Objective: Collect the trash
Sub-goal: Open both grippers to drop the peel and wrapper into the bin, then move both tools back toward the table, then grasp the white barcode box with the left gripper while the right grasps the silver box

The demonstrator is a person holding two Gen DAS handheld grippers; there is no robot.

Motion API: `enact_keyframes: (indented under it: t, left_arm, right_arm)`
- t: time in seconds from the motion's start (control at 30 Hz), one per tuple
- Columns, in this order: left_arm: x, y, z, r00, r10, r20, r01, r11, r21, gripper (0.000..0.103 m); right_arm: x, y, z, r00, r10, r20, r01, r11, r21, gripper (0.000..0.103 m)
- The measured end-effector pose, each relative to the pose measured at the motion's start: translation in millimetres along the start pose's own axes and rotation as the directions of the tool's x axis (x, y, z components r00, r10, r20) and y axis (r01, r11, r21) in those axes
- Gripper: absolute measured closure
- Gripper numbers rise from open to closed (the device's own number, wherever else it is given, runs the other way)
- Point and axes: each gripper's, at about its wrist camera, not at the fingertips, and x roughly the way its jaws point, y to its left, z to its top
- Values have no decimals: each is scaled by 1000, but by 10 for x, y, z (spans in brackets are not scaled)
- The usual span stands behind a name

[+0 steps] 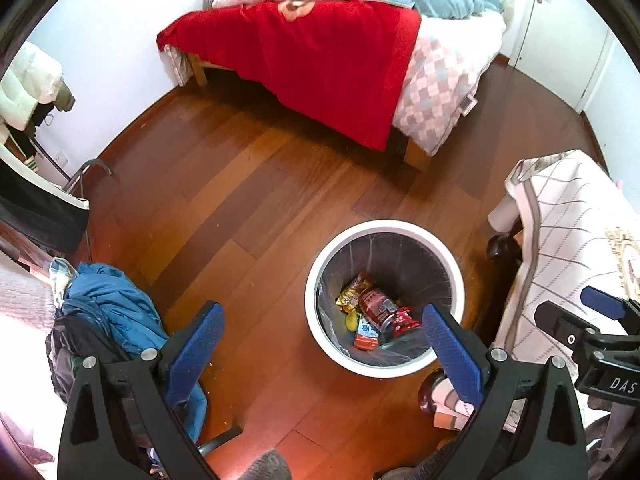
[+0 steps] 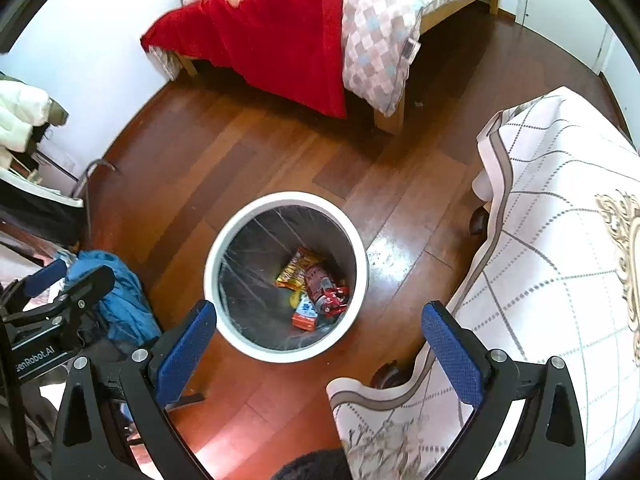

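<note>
A white round trash bin (image 1: 320, 276) with a dark liner stands on the wooden floor; it also shows in the right wrist view (image 2: 212, 264). Inside lie a red can (image 1: 376, 306), a yellow snack wrapper (image 1: 352, 294), a red packet and an orange-blue carton (image 1: 366, 338); the same trash (image 2: 316, 292) shows in the right wrist view. My left gripper (image 1: 324, 344) is open and empty above the bin's near left side. My right gripper (image 2: 320, 342) is open and empty above the bin's near right rim. Each gripper shows in the other's view, the right one (image 1: 592, 320) and the left one (image 2: 60, 288).
A bed with a red blanket (image 1: 312, 60) stands at the back. A table with a white checked cloth (image 2: 560, 240) is at the right. Blue clothes (image 1: 116, 308) are piled on a chair at the left. More clothes (image 1: 28, 80) hang at the far left.
</note>
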Motion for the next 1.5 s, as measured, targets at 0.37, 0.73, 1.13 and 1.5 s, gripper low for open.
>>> enact_keyframes:
  t: [0.37,0.73,1.13,1.5]
  left_arm:
    - [-783,-116,-76,995,-26,92,24,1000,17,2]
    - [-918,-1400,-227,995,-82,61,71,985,155,2]
    - [-236,-4195,-434,970,-212,-117,242,851,467,2]
    - [166,-6057,-209,926,-253,-279,377,621,687,3]
  right_arm:
    - [-964,8,-223,988,106,115,-111,993,36,0]
    - [-1627,-1261,-742,972,156,176,-211,910,358,0]
    - [-1936,-4304,-1538,972,-232,27,131,637,760,0]
    - [-1750,-5429,-1100,965,-259,28,151,644,750,37]
